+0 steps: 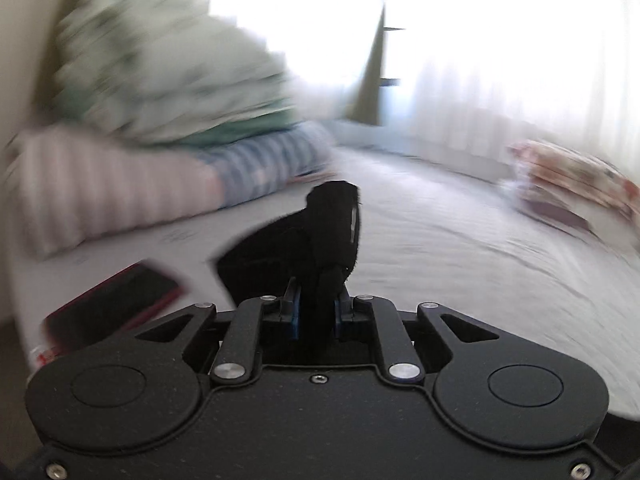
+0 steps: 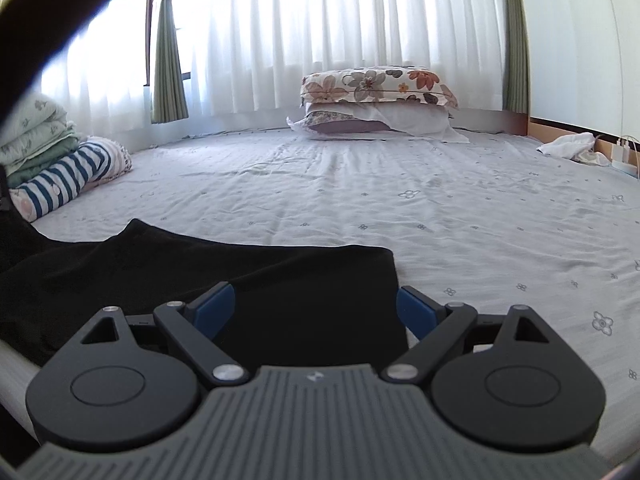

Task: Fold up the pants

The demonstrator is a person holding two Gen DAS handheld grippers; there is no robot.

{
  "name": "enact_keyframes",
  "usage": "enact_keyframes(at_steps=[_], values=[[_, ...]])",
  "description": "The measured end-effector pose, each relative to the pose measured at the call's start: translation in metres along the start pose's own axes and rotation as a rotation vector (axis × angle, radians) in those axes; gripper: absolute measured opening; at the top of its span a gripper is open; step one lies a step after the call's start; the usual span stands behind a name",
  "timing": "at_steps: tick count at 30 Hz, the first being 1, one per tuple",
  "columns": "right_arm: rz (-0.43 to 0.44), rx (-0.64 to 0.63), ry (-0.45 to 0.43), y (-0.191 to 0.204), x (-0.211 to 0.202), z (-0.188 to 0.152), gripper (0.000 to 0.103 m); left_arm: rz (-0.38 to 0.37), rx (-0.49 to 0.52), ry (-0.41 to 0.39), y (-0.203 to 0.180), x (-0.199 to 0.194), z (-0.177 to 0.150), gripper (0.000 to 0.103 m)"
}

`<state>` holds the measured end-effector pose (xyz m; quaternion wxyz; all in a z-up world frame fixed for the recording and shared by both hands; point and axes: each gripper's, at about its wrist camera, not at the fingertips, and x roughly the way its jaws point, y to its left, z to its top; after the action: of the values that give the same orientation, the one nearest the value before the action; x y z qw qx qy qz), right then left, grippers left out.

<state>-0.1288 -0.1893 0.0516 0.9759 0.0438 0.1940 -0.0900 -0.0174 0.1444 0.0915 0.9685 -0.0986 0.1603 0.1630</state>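
Observation:
The black pants [image 2: 200,276] lie on the pale sheeted bed [image 2: 440,208], spread across the near left in the right wrist view. My right gripper [image 2: 316,308] is open, its blue pads wide apart over the pants' right edge, holding nothing. In the left wrist view my left gripper [image 1: 316,308] is shut on a bunched fold of the black pants [image 1: 320,232], lifted above the bed [image 1: 460,260]. That view is motion-blurred.
A stack of folded bedding [image 2: 52,152] sits at the left of the bed, also in the left wrist view [image 1: 160,120]. Floral pillows [image 2: 376,100] lie at the far edge by the curtains. A red-edged dark flat object [image 1: 116,304] lies near left. White cloth and chargers [image 2: 580,148] are far right.

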Motion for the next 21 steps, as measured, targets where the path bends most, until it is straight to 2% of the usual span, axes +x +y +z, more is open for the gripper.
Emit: enact_keyframes(at_steps=[2,6,9,11,14,15,17,18,19,21], values=[[-0.011,0.015,0.001,-0.007,-0.003,0.0,0.095,-0.096,0.067,-0.023,-0.039,-0.02,-0.004,0.013],[-0.047,0.049,0.004,-0.023,-0.009,-0.002,0.095,-0.341,0.172,-0.026,-0.112,-0.063,-0.023,0.013],[-0.079,0.099,0.019,-0.039,-0.012,-0.004,0.095,-0.522,0.242,0.057,-0.163,-0.083,-0.055,0.014],[-0.078,0.143,0.044,-0.052,-0.013,-0.007,0.095,-0.597,0.314,0.147,-0.194,-0.087,-0.085,0.014],[-0.046,0.207,0.086,-0.067,-0.013,-0.01,0.095,-0.655,0.417,0.328,-0.224,-0.083,-0.133,0.018],[-0.034,0.221,0.094,-0.07,-0.013,-0.011,0.095,-0.66,0.436,0.352,-0.225,-0.084,-0.143,0.021],[-0.004,0.254,0.102,-0.074,-0.013,-0.011,0.095,-0.659,0.479,0.314,-0.22,-0.095,-0.15,0.027],[0.019,0.277,0.104,-0.077,-0.011,-0.011,0.095,-0.667,0.491,0.297,-0.215,-0.1,-0.148,0.035],[0.044,0.298,0.107,-0.077,-0.009,-0.01,0.095,-0.672,0.487,0.289,-0.209,-0.104,-0.143,0.044],[0.087,0.326,0.111,-0.072,-0.004,-0.009,0.095,-0.676,0.444,0.277,-0.194,-0.109,-0.13,0.049]])
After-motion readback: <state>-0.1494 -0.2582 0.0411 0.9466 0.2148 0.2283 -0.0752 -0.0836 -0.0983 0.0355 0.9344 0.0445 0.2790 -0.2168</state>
